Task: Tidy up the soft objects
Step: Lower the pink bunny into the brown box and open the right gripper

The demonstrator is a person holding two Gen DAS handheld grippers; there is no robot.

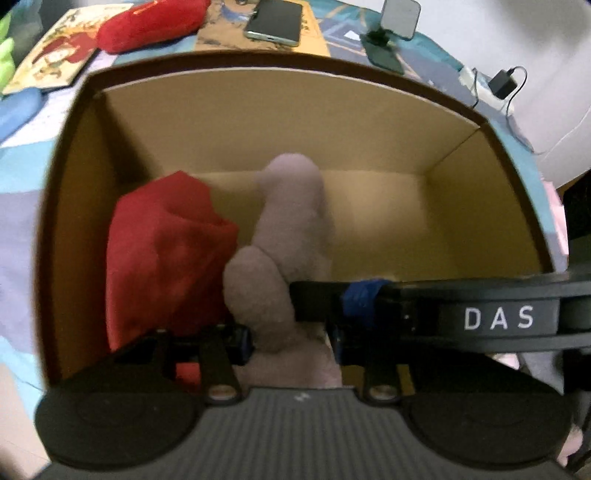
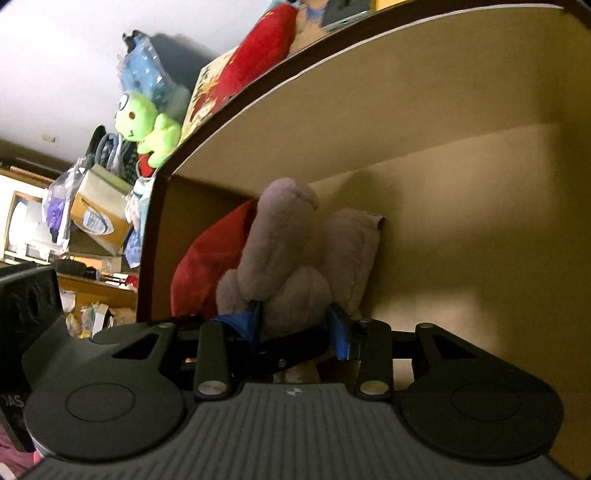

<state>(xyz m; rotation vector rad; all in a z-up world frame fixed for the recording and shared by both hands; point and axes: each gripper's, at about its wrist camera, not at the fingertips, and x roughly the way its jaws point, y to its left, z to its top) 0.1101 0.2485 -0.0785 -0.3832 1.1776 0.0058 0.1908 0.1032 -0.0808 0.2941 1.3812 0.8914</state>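
Plush toy [image 1: 284, 236] hung inside the cardboard box [image 1: 258, 110], cloth bundle [image 1: 166, 254] just left of it against the box wall (touching, apparently), phone [image 1: 275, 20] and stuffed pouch [image 1: 147, 24] lay behind the box.

Both grippers, left [image 1: 291, 332] and right [image 2: 295, 325], seemingly clamped, angled downward

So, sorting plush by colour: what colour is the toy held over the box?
Greyish mauve plush toy; clearest from the left wrist.
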